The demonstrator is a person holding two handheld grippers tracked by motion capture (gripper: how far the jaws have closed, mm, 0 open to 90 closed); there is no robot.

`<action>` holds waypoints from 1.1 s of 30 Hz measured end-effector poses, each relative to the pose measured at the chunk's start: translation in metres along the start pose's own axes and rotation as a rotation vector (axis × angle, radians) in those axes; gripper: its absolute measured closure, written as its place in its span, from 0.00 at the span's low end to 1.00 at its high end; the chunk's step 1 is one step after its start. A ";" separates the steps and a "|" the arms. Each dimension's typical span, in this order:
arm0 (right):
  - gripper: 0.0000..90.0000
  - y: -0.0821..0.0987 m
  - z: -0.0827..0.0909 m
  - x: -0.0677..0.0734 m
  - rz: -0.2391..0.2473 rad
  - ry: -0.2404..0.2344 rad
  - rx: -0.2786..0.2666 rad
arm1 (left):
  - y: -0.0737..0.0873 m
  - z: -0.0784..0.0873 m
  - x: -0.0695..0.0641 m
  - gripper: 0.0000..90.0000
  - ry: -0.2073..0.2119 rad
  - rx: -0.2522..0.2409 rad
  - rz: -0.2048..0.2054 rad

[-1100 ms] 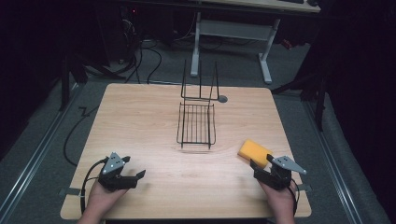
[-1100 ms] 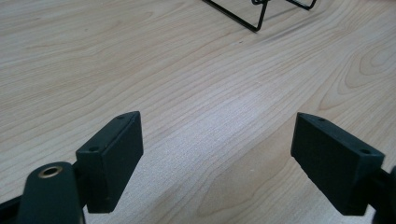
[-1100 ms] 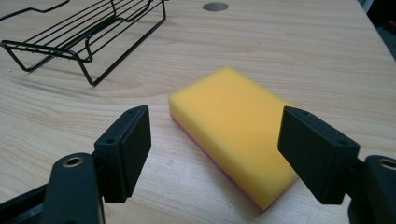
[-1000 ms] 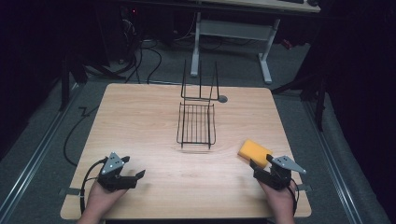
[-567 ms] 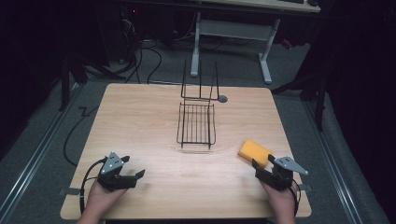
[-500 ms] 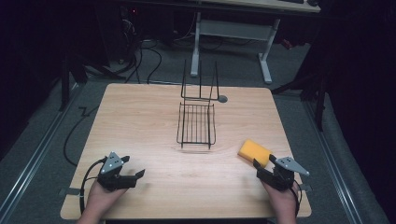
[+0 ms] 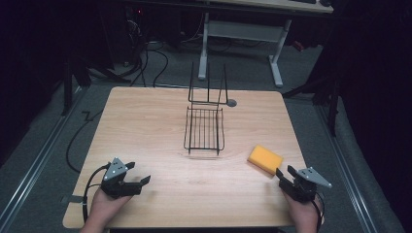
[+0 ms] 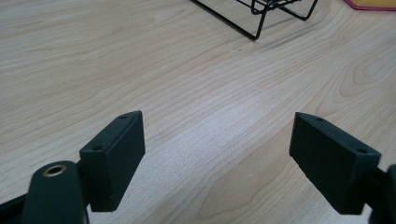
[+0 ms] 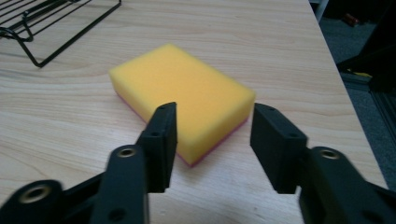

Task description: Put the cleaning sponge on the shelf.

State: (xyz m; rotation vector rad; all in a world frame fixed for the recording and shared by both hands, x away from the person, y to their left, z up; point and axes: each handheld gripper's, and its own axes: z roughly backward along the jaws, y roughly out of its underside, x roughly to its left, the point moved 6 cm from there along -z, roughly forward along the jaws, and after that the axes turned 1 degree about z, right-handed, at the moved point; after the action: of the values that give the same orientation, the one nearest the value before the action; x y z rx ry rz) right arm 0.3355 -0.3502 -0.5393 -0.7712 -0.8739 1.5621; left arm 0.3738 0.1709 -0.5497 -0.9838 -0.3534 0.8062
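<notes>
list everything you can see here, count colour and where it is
table: 1, light wood, centre of the high view, on a grey floor
wire rack: 1, black, middle of the table, its upright end toward the far edge
sponge: 1, yellow with a pink underside, flat on the table right of the rack, just ahead of the right gripper
small round disc: 1, grey, on the table by the rack's far right corner
desk frame: 1, white legs, on the floor beyond the table
cables: several, black, on the floor at far left
left gripper: 1, black, near left corner, jaws open over bare wood
right gripper: 1, black, near right corner, jaws open, apart from the sponge
hands: 2, at the near edge
</notes>
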 end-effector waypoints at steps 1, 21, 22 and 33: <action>0.70 0.002 0.000 -0.004 -0.003 0.004 0.014 | 0.000 0.000 0.000 0.21 -0.004 0.002 0.000; 1.00 0.012 -0.016 -0.004 0.033 0.001 0.161 | 0.000 0.000 0.000 0.21 -0.009 0.001 -0.012; 1.00 0.012 -0.017 -0.003 0.034 -0.002 0.165 | 0.000 0.000 0.000 0.21 -0.009 0.001 -0.012; 1.00 0.013 -0.019 0.003 0.041 -0.024 0.172 | 0.000 0.000 0.000 0.21 -0.003 -0.002 -0.013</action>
State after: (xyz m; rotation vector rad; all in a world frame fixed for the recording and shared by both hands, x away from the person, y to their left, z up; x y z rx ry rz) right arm 0.3446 -0.3460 -0.5603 -0.6517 -0.7342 1.6616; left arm 0.3740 0.1712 -0.5492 -0.9816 -0.3630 0.7955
